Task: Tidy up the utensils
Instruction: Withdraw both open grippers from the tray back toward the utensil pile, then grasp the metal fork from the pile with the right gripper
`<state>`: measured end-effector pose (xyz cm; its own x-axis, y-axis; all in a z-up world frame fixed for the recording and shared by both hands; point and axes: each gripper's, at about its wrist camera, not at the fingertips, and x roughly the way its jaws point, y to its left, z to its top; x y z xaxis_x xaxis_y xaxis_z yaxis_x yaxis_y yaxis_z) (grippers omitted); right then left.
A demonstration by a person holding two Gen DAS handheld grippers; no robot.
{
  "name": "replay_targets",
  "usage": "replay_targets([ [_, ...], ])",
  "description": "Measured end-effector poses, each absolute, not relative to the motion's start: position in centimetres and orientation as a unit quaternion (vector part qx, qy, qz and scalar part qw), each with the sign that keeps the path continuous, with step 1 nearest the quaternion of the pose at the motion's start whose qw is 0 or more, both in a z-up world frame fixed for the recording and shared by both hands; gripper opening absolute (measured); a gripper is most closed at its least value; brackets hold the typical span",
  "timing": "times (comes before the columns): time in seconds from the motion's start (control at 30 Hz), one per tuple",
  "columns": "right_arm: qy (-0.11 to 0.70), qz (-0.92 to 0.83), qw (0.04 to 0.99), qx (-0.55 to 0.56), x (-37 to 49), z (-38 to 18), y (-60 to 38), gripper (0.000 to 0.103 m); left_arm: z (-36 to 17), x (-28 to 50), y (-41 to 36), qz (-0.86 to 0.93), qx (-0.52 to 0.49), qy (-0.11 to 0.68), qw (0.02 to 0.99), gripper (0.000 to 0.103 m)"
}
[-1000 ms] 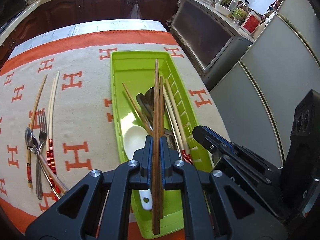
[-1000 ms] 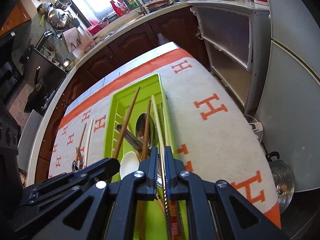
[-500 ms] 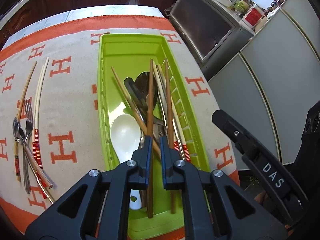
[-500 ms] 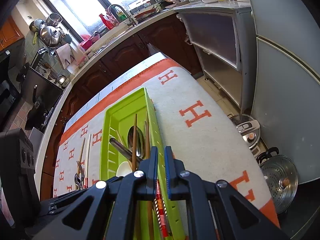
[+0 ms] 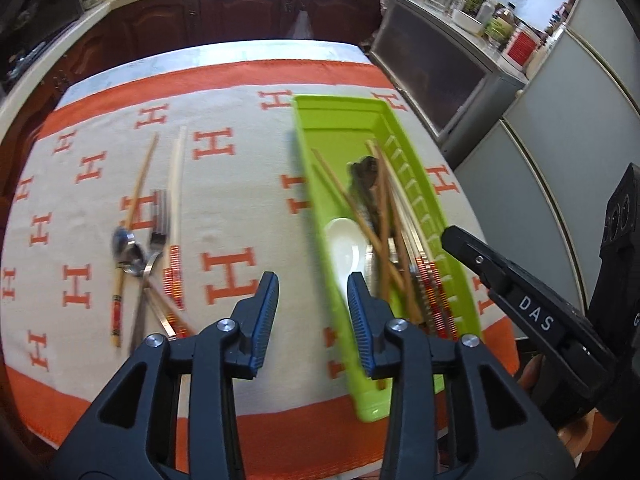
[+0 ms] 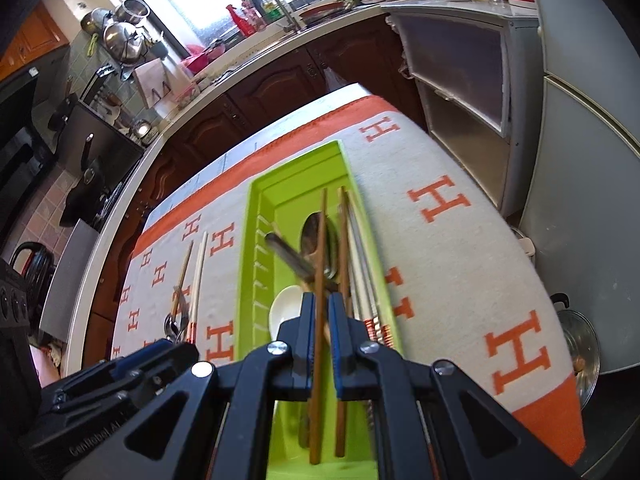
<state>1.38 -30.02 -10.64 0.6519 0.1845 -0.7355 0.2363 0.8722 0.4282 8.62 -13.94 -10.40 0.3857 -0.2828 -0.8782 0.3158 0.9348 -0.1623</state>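
Note:
A green tray (image 5: 308, 184) lies lengthwise on the right of the cloth. It holds several brown chopsticks (image 5: 382, 216), pale red-banded chopsticks, metal spoons and a white spoon (image 5: 346, 248). My left gripper (image 5: 314, 308) hovers over the tray's near left edge, its jaws opening with nothing between them. My right gripper (image 6: 323, 312) is shut above the tray (image 6: 250, 240); a brown chopstick (image 6: 322, 240) lying in the tray shows through the slit below it. On the cloth to the left lie a fork (image 5: 156, 236), a metal spoon (image 5: 124, 244) and loose chopsticks (image 5: 176, 184).
The orange-and-beige H-patterned cloth (image 5: 232, 200) covers the table. Grey cabinets (image 5: 560, 160) stand close past the right edge, and a steel pot (image 6: 580, 352) sits on the floor there. Dark wood kitchen cabinets (image 5: 240, 12) run along the back.
My left gripper let go of the brown chopstick, which now lies in the tray, then opened and shifted left. The right gripper's red-banded chopstick also went into the tray.

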Motion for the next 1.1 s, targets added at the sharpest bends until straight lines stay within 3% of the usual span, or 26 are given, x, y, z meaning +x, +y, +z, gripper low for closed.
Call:
replay_targets([
  [0.5,0.429,0.051,0.880,0.199,2.2,-8.6,-21.7,0.007,-8.5,7.6,-3.0,-0.101,-0.004,0.485,0.869,0.032],
  [0.9,0.467,0.100,0.863,0.167,4.7,-9.8,-14.8,0.007,-10.1,8.3,3.5,-0.057,-0.032,0.490,0.869,0.033],
  [1.1,0.488,0.113,0.849,0.170,6.5,-10.9,-12.8,0.015,-12.0,9.4,6.7,-0.037,-0.047,0.497,0.866,0.033],
])
